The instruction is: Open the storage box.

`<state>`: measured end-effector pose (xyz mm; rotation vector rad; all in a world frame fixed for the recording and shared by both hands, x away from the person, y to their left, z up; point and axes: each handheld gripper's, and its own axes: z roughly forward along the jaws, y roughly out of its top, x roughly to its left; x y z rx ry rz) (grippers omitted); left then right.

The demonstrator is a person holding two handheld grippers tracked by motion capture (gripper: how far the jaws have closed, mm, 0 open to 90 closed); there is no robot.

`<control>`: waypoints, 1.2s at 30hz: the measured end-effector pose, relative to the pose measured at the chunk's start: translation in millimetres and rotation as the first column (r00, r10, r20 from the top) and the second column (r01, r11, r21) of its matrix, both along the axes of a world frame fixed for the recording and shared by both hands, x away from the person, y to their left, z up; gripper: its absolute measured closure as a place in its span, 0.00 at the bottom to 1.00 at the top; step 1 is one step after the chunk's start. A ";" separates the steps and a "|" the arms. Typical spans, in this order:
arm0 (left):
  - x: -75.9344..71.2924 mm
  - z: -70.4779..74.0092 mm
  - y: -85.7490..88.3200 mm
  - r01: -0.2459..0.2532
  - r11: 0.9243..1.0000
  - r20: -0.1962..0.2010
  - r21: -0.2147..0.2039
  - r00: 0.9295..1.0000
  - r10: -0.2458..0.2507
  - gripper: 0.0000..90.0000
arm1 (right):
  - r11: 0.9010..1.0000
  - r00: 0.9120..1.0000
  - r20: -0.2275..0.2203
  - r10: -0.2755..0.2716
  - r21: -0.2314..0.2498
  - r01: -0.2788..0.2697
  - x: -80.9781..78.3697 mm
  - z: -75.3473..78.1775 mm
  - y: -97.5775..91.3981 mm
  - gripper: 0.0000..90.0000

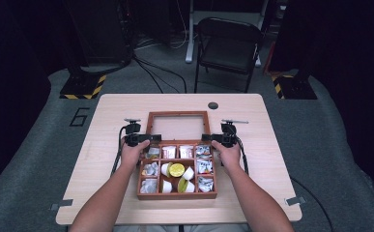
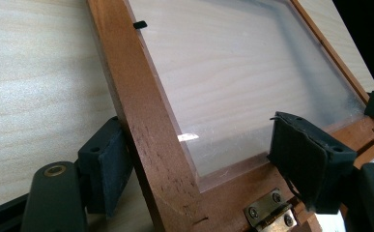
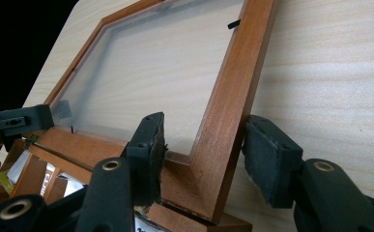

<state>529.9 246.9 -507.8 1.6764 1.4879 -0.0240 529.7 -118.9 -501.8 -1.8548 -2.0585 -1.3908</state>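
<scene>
— What's your left gripper point(image 1: 137, 139) doing?

— Its jaws straddle the left rail of the box's lid point(image 1: 178, 125), down near the hinge point(image 2: 267, 211). One pad touches the rail's outer face; the other sits off the wood over the clear pane point(image 2: 233, 82), so I'd call it apart, not clamped.

— And the wooden box point(image 1: 177, 195) itself?

— Mid-counter point(image 1: 107, 121) between my hands, lid swung open behind it and leaning back, compartments of packets and small cups exposed.

— The right gripper point(image 1: 223, 139)?

— It mirrors the left on the lid's right rail, inner pad against the wood, outer pad clear of it. Jaws apart there too. I judge taking both rails keeps the lid from twisting on its hinges.
</scene>
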 end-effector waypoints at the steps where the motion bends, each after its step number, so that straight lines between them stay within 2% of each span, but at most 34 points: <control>1: 0.0 -0.2 0.1 0.000 1.000 -0.002 -0.001 1.000 0.000 0.28 | 1.000 1.000 -0.002 -0.002 0.002 0.002 0.1 -0.2 -0.1 0.55; 15: 1.1 -1.7 1.9 0.006 1.000 -0.007 -0.013 1.000 -0.006 0.28 | 1.000 1.000 -0.021 -0.018 0.012 0.018 0.0 -0.7 0.0 0.56; 19: 1.0 -2.6 6.1 0.005 0.999 -0.010 -0.041 1.000 -0.006 0.32 | 1.000 1.000 -0.019 -0.024 0.013 0.025 -0.6 -0.9 0.4 0.55; 20: 0.7 -2.5 6.6 0.000 0.999 -0.014 -0.049 1.000 -0.001 0.33 | 0.999 0.999 -0.034 -0.033 0.023 0.034 -1.5 -0.3 0.9 0.55; 22: 0.2 -2.2 7.5 0.000 0.999 -0.012 -0.046 1.000 -0.001 0.34 | 0.999 0.999 -0.014 -0.034 0.017 0.034 -1.8 -1.5 0.0 0.54; 25: -1.0 0.0 7.8 -0.005 1.000 -0.001 -0.023 1.000 0.005 0.34 | 0.999 0.999 -0.014 -0.036 0.003 0.036 -4.0 2.2 0.1 0.52; 28: -3.5 4.0 9.8 -0.029 1.000 0.011 0.009 1.000 0.029 0.37 | 0.999 0.999 0.035 -0.025 -0.042 0.027 -8.2 8.6 -2.7 0.50; 30: -4.9 6.7 12.2 -0.038 0.999 0.016 0.011 0.999 0.038 0.38 | 0.997 0.998 0.064 -0.026 -0.064 0.030 -13.0 14.2 -5.4 0.50; 32: -7.1 10.8 16.1 -0.030 0.999 0.031 0.030 0.999 0.029 0.38 | 0.997 0.995 0.097 -0.012 -0.069 0.019 -19.0 19.6 -8.9 0.50; 34: -9.9 14.7 18.0 -0.031 0.998 0.035 0.056 0.999 0.029 0.38 | 0.997 0.994 0.108 -0.004 -0.076 0.012 -24.0 24.3 -10.2 0.49; 36: -13.0 18.2 19.8 -0.019 0.997 0.050 0.081 0.999 0.015 0.38 | 0.995 0.992 0.127 0.023 -0.104 -0.010 -29.4 29.6 -9.3 0.49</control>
